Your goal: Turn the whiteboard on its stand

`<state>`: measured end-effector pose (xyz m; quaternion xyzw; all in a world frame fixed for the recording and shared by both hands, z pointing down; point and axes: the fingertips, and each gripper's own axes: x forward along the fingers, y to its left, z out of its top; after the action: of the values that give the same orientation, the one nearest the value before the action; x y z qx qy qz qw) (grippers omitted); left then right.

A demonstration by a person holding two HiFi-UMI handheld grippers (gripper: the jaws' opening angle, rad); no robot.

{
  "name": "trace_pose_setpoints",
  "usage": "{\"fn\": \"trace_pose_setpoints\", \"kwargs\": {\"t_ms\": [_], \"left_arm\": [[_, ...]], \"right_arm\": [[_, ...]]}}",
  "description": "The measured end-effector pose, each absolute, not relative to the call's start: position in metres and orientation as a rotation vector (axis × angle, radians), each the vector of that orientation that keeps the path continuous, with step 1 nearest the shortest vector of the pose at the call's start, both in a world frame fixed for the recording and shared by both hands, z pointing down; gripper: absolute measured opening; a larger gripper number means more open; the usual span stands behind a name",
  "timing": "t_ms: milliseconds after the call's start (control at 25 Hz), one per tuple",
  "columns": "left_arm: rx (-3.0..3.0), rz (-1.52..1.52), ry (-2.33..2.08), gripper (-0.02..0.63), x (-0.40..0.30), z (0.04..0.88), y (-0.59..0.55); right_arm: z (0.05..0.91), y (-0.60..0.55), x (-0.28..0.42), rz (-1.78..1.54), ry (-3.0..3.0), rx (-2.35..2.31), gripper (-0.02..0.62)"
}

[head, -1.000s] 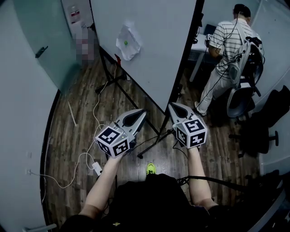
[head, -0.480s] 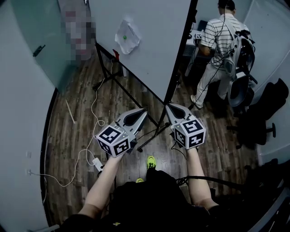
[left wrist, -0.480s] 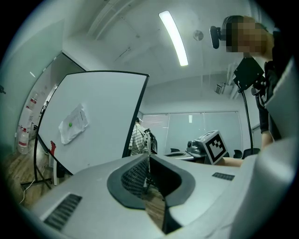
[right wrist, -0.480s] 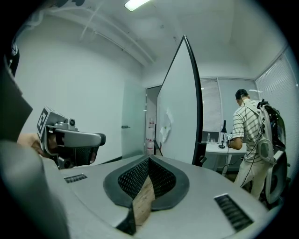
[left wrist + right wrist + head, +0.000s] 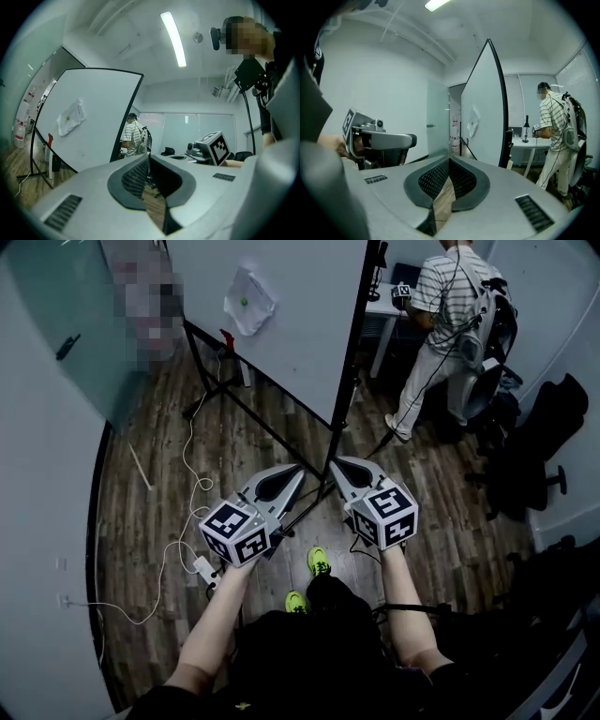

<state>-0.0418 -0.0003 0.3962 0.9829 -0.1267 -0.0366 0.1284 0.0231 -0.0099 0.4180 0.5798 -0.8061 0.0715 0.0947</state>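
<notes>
Approach has been made over the last second: the whiteboard point(image 5: 291, 334), upright on its stand on the wooden floor point(image 5: 150, 512), is now closer, its black side edge point(image 5: 353, 334) just ahead of the left gripper point(image 5: 298, 469) and right gripper point(image 5: 334, 464). Both are held shut and empty, so turning is judged not yet begun. No writing can be read; only a paper sheet point(image 5: 248, 301) with a green dot is seen on the board.

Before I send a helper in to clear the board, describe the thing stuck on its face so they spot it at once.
Find the big whiteboard on its black stand. On its white face, toward the upper left in the head view, hangs a crumpled white sheet. Its small green dot sets it apart from the red item lower down at the board's edge.
</notes>
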Motion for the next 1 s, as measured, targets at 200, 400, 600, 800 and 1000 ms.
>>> {"fn": "trace_pose_setpoints", "kwargs": {"t_ms": [200,400,600,800,1000], "left_arm": [[2.844,-0.105,-0.373,0.017,-0.052,0.400,0.007],[2.856,-0.129,-0.387,0.017,-0.056,0.393,0.007],[2.857,-0.146,-0.392,0.017,-0.055,0.387,0.014],[2.862,-0.148,-0.415,0.017,-0.055,0.384,0.016],[2.867,-0.153,-0.439,0.017,-0.058,0.378,0.013]], "right_arm": [[0.423,0.000,0.013,0.231,-2.402,1.704,0.003],[0.422,0.001,0.013,0.238,-2.421,1.712,0.003],[0.423,0.006,0.015,0.240,-2.413,1.700,0.002],[0.420,0.007,0.021,0.232,-2.414,1.700,0.002],[0.417,0.002,0.017,0.224,-2.428,1.666,0.002]]}}
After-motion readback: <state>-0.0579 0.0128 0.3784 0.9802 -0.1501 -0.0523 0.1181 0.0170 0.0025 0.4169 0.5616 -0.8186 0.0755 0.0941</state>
